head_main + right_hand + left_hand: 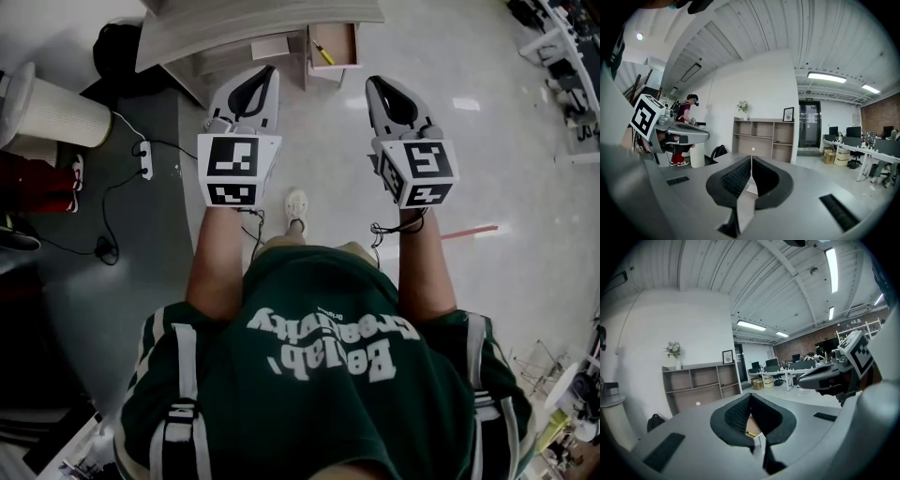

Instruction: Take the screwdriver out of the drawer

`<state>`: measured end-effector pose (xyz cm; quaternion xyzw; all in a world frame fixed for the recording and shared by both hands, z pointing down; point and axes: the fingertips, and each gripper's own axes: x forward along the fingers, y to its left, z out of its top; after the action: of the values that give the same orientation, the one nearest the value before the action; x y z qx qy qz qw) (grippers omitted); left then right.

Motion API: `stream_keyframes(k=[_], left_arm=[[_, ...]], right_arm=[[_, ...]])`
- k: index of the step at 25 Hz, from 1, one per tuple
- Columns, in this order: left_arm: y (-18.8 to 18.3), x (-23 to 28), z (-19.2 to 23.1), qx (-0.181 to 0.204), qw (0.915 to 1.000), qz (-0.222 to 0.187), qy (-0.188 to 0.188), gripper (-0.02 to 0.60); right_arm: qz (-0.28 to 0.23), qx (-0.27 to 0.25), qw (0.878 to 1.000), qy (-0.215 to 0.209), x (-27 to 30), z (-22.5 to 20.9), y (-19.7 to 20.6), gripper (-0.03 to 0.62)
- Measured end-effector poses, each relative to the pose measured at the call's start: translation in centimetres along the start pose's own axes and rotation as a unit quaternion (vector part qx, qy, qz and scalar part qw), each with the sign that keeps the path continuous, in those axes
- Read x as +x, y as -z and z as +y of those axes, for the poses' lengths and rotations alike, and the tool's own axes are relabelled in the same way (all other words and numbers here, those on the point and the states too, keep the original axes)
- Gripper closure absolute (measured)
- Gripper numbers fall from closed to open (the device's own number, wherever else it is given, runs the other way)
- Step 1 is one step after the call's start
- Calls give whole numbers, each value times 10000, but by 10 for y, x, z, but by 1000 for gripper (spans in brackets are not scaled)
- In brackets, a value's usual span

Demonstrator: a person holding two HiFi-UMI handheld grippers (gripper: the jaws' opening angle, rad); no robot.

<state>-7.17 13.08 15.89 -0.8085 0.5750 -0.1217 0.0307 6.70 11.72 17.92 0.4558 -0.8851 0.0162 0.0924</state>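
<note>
A green shirt point(319, 375) is seen nearest, with both forearms stretched forward over the pale floor point(487, 159). The left gripper point(269, 71) and right gripper point(372, 82) are held side by side, apart from each other. The jaws of each are pressed together, and nothing is caught between them. Beyond the tips, a drawer point(345, 42) is seen standing open at a shelf unit point(244, 23). The yellow screwdriver point(323, 53) is laid inside the drawer, towards its left side, touched by neither gripper.
</note>
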Motion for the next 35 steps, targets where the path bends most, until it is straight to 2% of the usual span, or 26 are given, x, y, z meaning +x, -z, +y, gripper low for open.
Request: stream_keyframes(k=[5, 10, 19, 23, 35], left_arm=[[-3, 35, 28, 58, 9995, -90, 310, 563], [-1, 67, 45, 128, 9987, -184, 458, 563], [0, 107, 62, 124, 9971, -165, 734, 563], [4, 118, 64, 125, 9964, -179, 822, 563], [9, 143, 70, 158, 9968, -160, 762, 563]], right_arm=[[-13, 4, 9996, 265, 43, -9, -11, 558], [-2, -42, 9993, 369, 75, -15, -13, 558], [121, 47, 9980, 623, 107, -31, -15, 558], [205, -121, 9967, 771, 115, -37, -10, 558], [287, -162, 9977, 596, 143, -51, -7, 558]])
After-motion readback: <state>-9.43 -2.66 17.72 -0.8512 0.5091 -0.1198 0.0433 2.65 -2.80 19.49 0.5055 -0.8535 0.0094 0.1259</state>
